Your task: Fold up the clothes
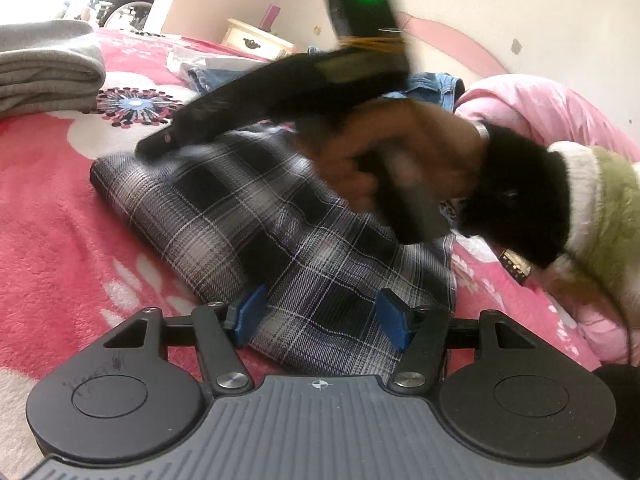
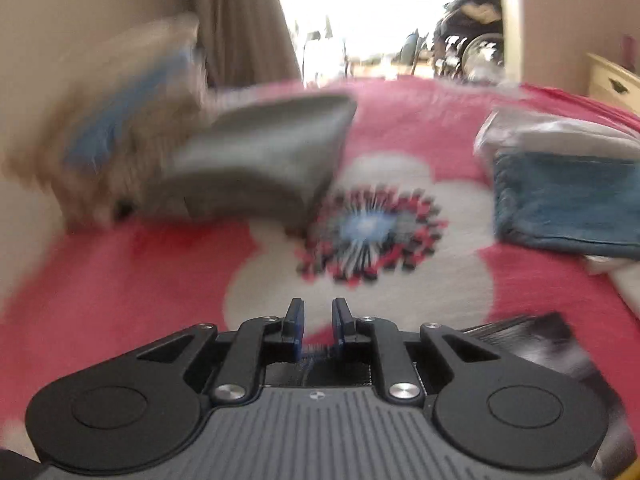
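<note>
A folded plaid shirt [image 1: 256,232] lies on a pink floral blanket [image 1: 52,208], its long axis running from the near right, at the left gripper [image 1: 320,320], away to the upper left. That gripper's blue pads [image 1: 250,312] stand wide apart, released, straddling the shirt's near edge with the cloth between them but not pinched. The right gripper [image 2: 318,326], held in a person's hand [image 1: 400,152], reaches across the shirt from the right to its far corner; in its own blurred view the jaws sit close together with a narrow gap, and plaid cloth shows low behind the pads, so whether they grip it cannot be told. The left claw is nearer the shirt's near end, the right nearer the far end. Folded grey clothing [image 1: 44,68] and blue denim [image 2: 568,200] lie beyond.
</note>
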`<action>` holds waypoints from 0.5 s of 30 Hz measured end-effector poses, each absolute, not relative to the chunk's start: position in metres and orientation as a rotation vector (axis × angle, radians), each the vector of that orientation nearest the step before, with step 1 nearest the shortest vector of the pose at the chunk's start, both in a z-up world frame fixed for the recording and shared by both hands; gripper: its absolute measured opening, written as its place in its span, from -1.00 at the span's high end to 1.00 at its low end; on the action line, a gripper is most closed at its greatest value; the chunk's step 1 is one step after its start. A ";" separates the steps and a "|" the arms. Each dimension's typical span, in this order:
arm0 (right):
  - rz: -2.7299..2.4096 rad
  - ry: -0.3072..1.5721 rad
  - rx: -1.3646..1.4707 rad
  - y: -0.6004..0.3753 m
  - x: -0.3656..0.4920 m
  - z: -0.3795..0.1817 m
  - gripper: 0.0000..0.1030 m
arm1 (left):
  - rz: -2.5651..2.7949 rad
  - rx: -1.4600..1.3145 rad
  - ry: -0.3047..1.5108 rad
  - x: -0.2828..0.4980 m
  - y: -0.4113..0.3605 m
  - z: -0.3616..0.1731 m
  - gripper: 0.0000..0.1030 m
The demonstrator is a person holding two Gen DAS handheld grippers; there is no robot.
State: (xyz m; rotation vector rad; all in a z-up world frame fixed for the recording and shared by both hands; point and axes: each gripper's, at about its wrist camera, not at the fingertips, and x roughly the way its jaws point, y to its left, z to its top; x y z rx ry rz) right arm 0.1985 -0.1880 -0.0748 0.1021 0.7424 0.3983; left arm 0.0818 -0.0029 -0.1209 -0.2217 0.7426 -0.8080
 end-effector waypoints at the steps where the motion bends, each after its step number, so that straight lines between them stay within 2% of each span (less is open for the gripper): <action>1: 0.403 0.723 0.095 -0.197 0.184 -0.065 0.67 | -0.805 -0.225 0.746 0.082 -0.002 -0.119 -0.19; 3: 0.413 0.696 0.084 -0.211 0.157 -0.050 0.67 | -0.798 -0.238 0.749 0.083 0.002 -0.114 -0.19; 11: 0.472 0.779 0.073 -0.212 0.065 -0.073 0.68 | -0.695 -0.518 0.707 0.130 0.066 -0.095 -0.20; 15: 0.502 0.820 0.067 -0.212 0.019 -0.084 0.69 | -0.632 -0.550 0.740 0.157 0.065 -0.104 -0.19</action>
